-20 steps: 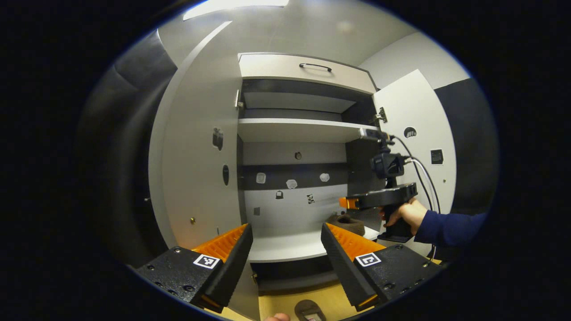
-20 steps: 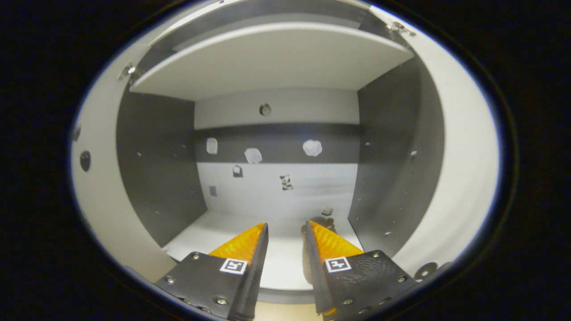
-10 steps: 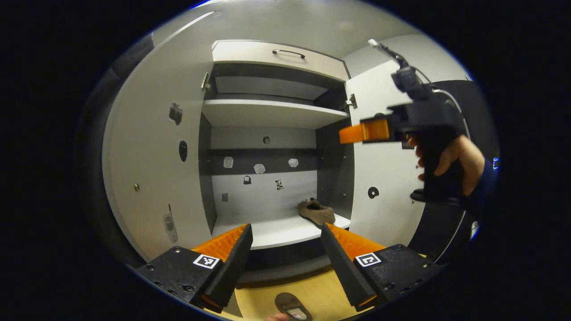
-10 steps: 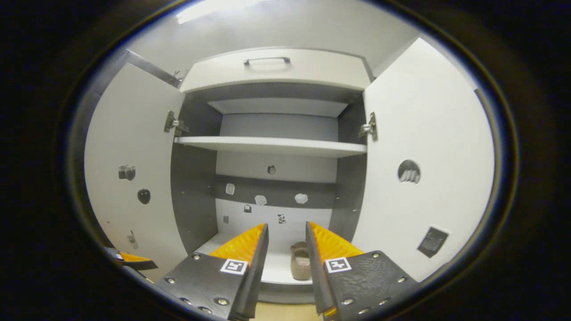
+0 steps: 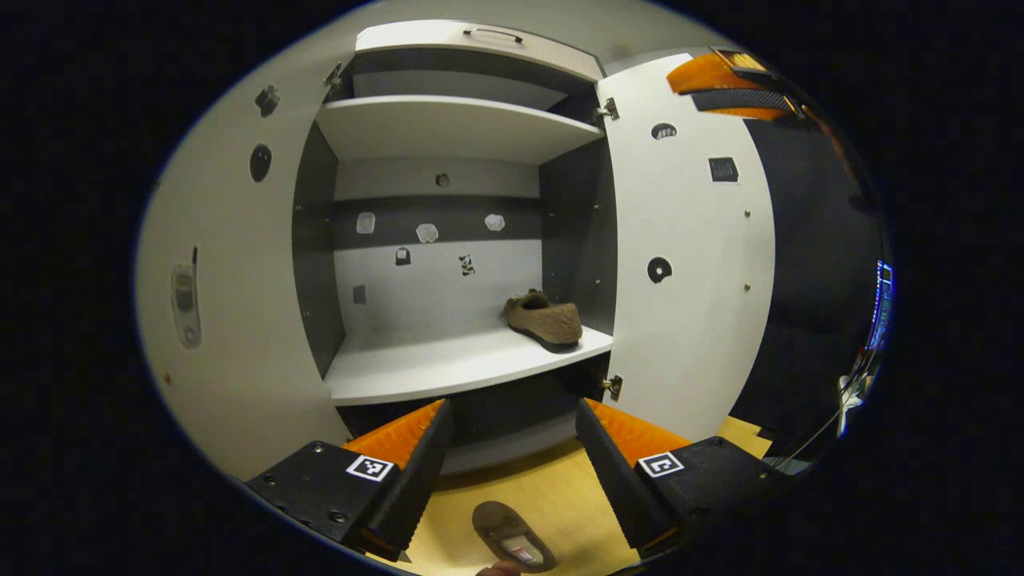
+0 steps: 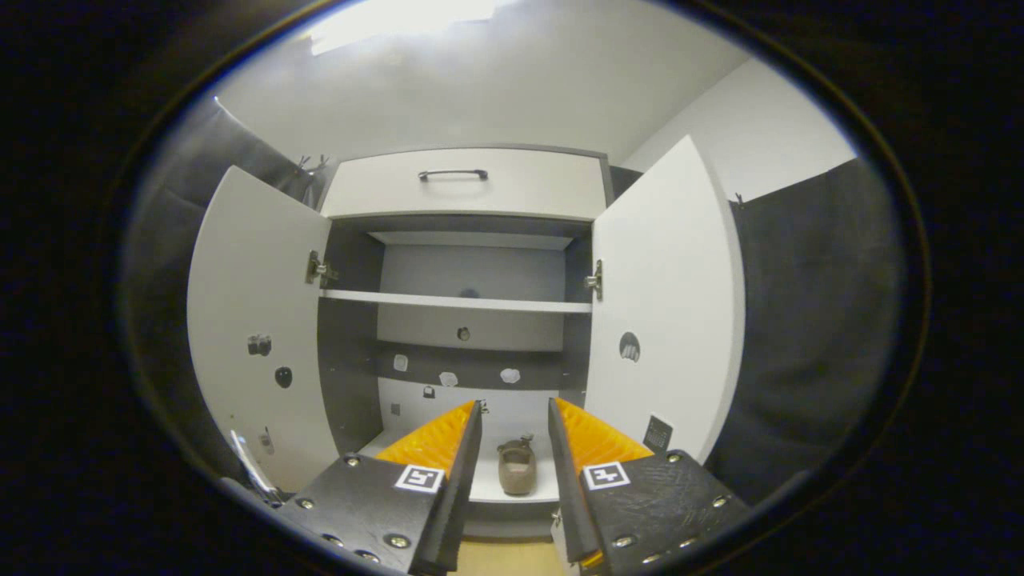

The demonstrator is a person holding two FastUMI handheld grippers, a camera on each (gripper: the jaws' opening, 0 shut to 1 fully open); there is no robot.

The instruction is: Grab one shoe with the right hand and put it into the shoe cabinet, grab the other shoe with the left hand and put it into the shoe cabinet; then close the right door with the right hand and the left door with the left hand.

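One brown slipper (image 5: 546,318) lies on the right side of the cabinet's lower shelf (image 5: 416,370); it appears as a small brown slipper (image 6: 516,466) between my right fingers, far beyond them. The other brown slipper (image 5: 512,546) lies on the wooden floor (image 5: 552,496) just below my left gripper (image 5: 512,416), which is open and empty above it. My right gripper (image 6: 514,410) stands back from the cabinet, open with a narrow gap and nothing in it. In the left gripper view, the right gripper (image 5: 720,80) hangs high beside the right door.
Both cabinet doors stand wide open: the left door (image 5: 232,280) and the right door (image 5: 688,264), also seen as left door (image 6: 256,320) and right door (image 6: 664,304). An upper shelf (image 5: 448,128) and a closed drawer with a handle (image 6: 464,184) sit above. Black cloth (image 6: 808,320) flanks the cabinet.
My right gripper has pulled back out of the cabinet and risen, leaving the slipper on the shelf. My left gripper has dipped and now looks down on the floor slipper.
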